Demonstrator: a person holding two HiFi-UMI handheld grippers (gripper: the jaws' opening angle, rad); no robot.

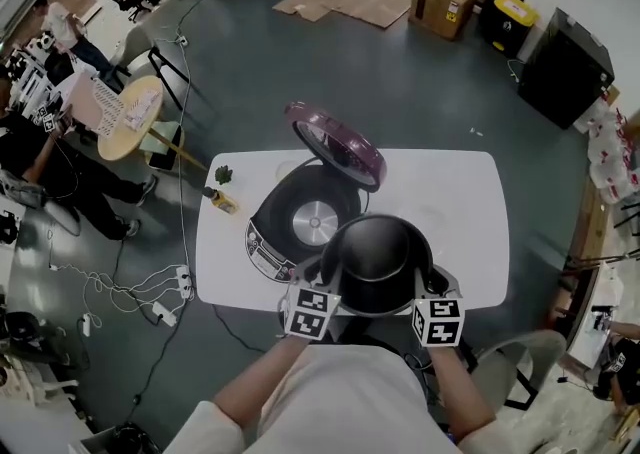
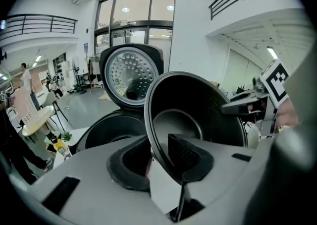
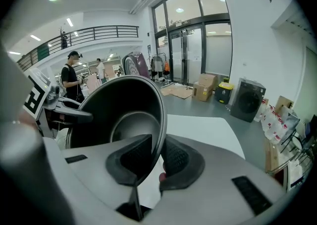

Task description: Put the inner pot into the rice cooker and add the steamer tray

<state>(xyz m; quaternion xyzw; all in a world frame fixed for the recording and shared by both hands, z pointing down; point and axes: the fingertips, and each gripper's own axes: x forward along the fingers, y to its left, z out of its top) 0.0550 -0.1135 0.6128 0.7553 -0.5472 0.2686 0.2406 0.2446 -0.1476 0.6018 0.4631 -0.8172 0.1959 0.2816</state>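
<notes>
Head view. The inner pot (image 1: pixel 378 260) is held at the near edge of the white table (image 1: pixel 460 212), just in front of the rice cooker (image 1: pixel 305 217). It overlaps the cooker's front rim and appears lifted off the table.

- **Grip.** The left gripper (image 1: pixel 325 280) takes the pot's left rim and the right gripper (image 1: pixel 428 287) takes its right rim. A marker cube sits behind each.
- **Cooker.** The well is open, with only the metal heating plate (image 1: pixel 316 222) showing at its bottom. The lid (image 1: pixel 335 142) stands raised at the far side and leans back toward the far edge of the table.
- **Left edge of the table.** A small green plant (image 1: pixel 223 175) and a yellow object (image 1: pixel 222 202) stand near this edge, apart from the cooker.
- **Open room.** White tabletop shows to the right of the cooker, out to the right edge.

Left gripper view. The fingers (image 2: pixel 185 157) of the left gripper (image 2: pixel 158 154) are closed on the pot's rim, one pad inside the wall and one outside.

- **Pot.** The pot (image 2: pixel 198 115) is dark inside and holds nothing.
- **Beyond the pot.** The cooker's well (image 2: pixel 114 130) lies open, with the lid's perforated inner plate (image 2: pixel 131 75) upright above it.

Right gripper view. The fingers (image 3: pixel 176 157) of the right gripper (image 3: pixel 157 157) pinch the opposite rim in the same way, with the wall clamped between the pads.

- **Pot.** The interior (image 3: pixel 124 115) is bare.
- **Table.** The top (image 3: pixel 203 127) shows past the pot's right side.
</notes>
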